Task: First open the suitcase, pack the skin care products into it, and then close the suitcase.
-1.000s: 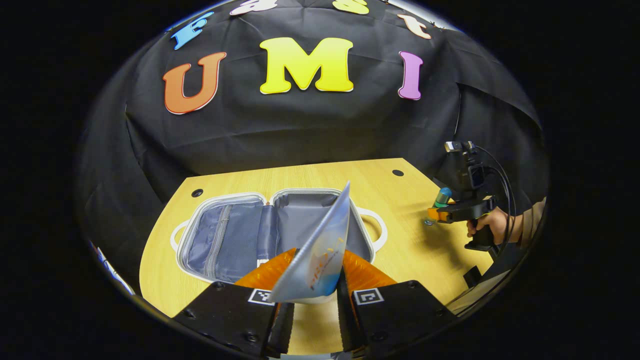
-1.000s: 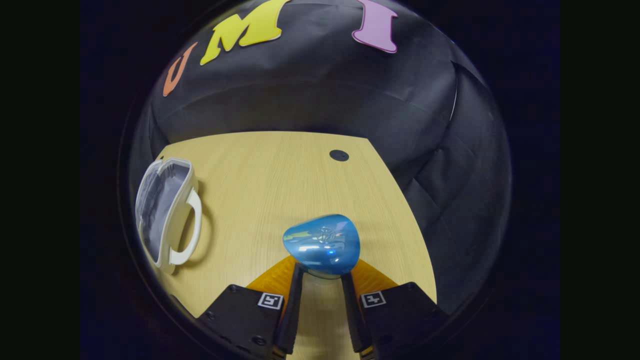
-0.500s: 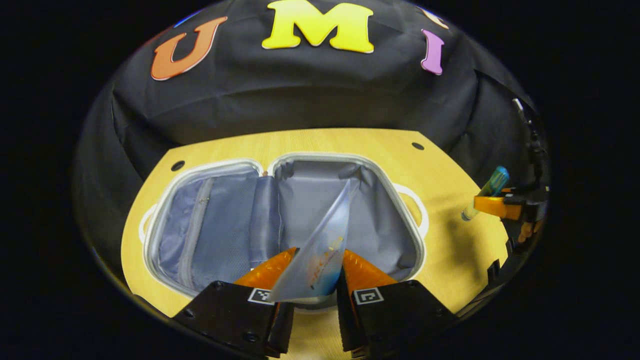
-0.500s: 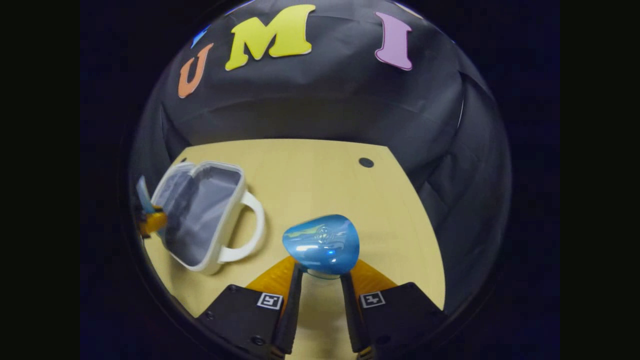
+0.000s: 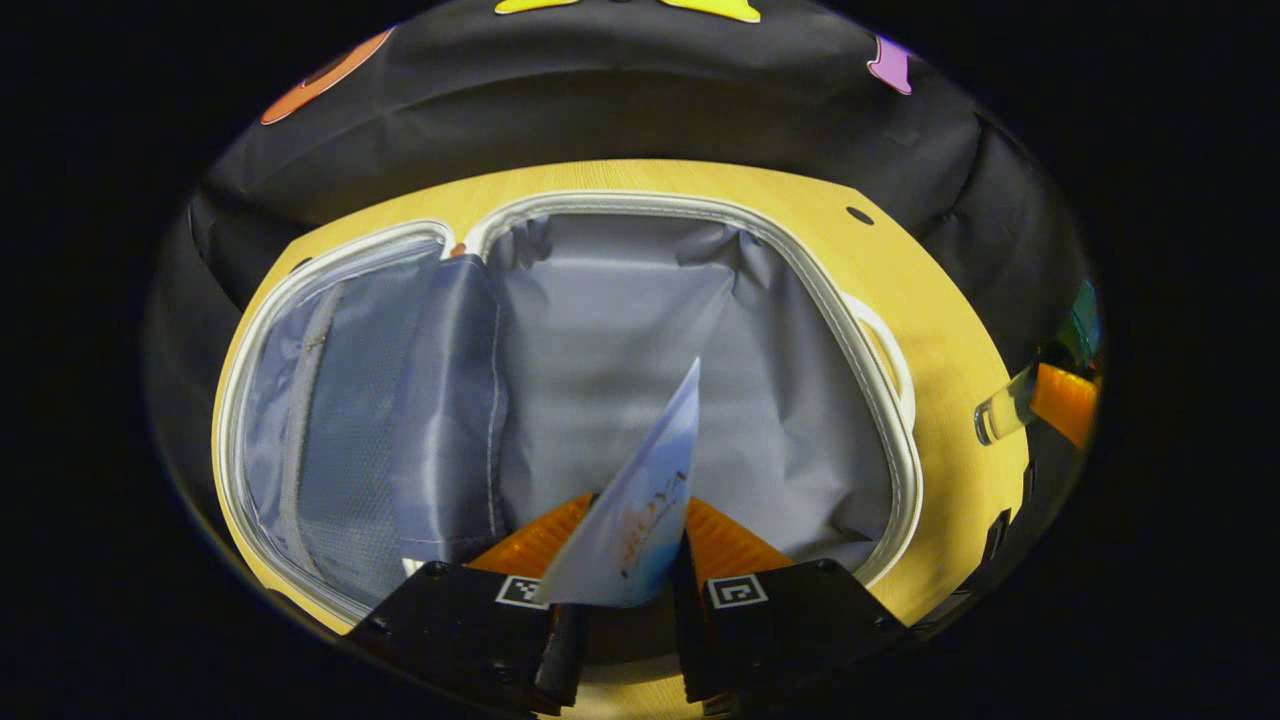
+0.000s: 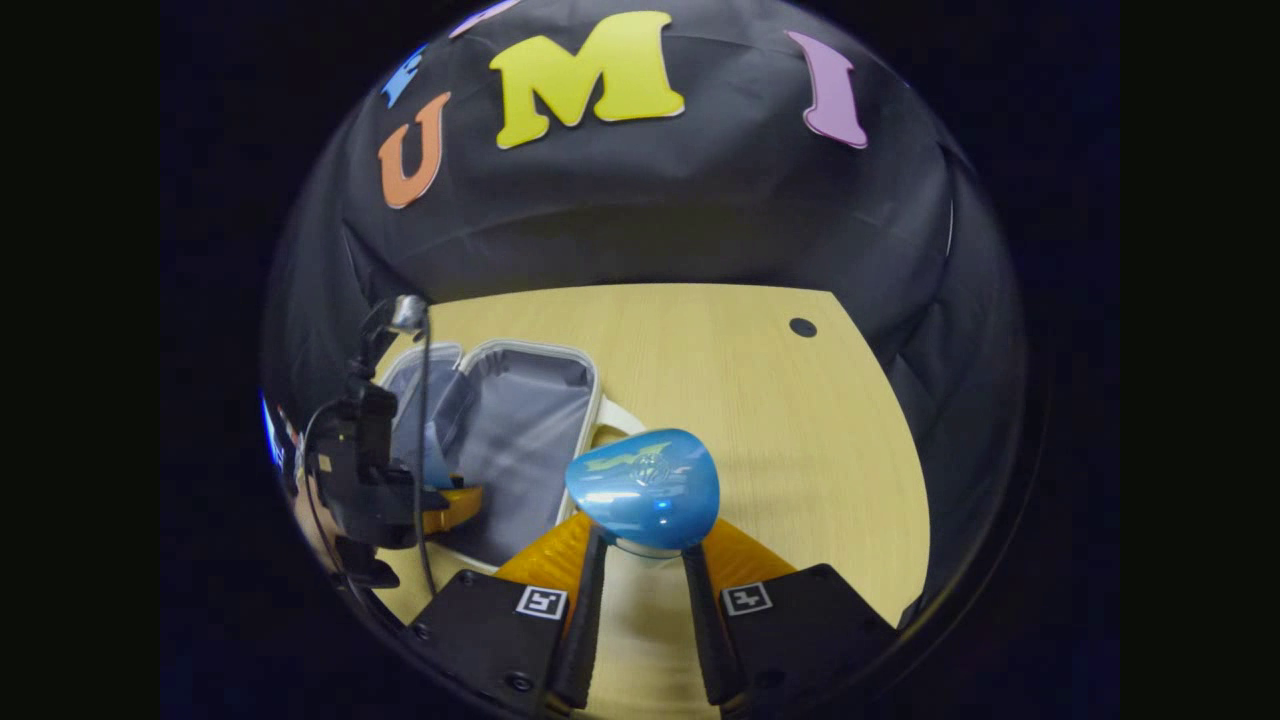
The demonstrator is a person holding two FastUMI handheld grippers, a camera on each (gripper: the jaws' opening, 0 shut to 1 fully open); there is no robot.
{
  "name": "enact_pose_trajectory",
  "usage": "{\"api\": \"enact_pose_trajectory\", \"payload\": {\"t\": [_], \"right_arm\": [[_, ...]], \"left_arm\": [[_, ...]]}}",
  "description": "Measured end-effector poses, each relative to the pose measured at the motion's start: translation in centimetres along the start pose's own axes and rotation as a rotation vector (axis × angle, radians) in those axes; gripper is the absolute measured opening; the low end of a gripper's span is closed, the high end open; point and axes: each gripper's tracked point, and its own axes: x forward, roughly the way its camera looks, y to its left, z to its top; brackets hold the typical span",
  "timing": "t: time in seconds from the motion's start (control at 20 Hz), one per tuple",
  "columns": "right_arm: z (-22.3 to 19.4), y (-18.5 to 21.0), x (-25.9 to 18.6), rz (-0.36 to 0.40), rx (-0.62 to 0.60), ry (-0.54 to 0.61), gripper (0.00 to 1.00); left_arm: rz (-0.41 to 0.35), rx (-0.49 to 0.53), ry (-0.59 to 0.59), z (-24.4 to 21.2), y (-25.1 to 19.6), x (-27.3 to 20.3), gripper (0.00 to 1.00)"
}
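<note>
L tongs (image 5: 628, 560) clamped on flat sachet (image 5: 640, 500), held edge-up, tip pointing fwd over the suitcase (image 5: 870, 400). R tongs (image 6: 640, 575) clamped on neck of blue-capped bottle (image 6: 645, 487), cap glossy, rounded, facing cam.

Change vs 1 s ago: I've pushed L tongs fwd + down; suitcase was mid-distance on bench, now it spreads across most of L gripper view, sachet right above the right-hand half. R tongs have swung toward the case too: it sat at far left edge of R gripper view, now nearer centre, just behind the cap. In that view L tongs (image 6: 455, 505) hover at the case's near rim. In L gripper view R tongs (image 5: 1065, 400) sit at far right, clear bottle end poking out.

Meaning, my guess: case already open, packing step underway, sachet about ready to drop; bottle next. Closing not yet done.

Materials: case lies flat open, two halves, off-white hard rim, loop handle (image 5: 890, 355) on right side. Grey fabric lining, wrinkled; left half has mesh/zip divider. Nothing inside yet as far as I see. Sachet thin, pale, smooth foil-ish w/ colour print, likely floppy. Bench (image 6: 800, 430) light wood grain, small dark hole (image 6: 802, 327) near back.
</note>
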Motion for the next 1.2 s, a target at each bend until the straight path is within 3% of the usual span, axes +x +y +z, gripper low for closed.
{"api": "enact_pose_trajectory", "payload": {"t": [0.75,0.8,1.2], "right_arm": [[0.2,1.0,1.6,0.048,-0.031,0.066,0.39],[0.2,1.0,1.6,0.052,-0.034,0.067,0.39],[0.6,1.1,1.5,0.074,-0.049,0.053,0.39]], "left_arm": [[0.073,-0.059,0.022,0.8,-0.6,0.8,0.36],[0.074,-0.062,0.021,0.8,-0.5,0.9,0.43],[0.087,-0.109,-0.01,0.9,-0.8,0.8,0.46]]}}
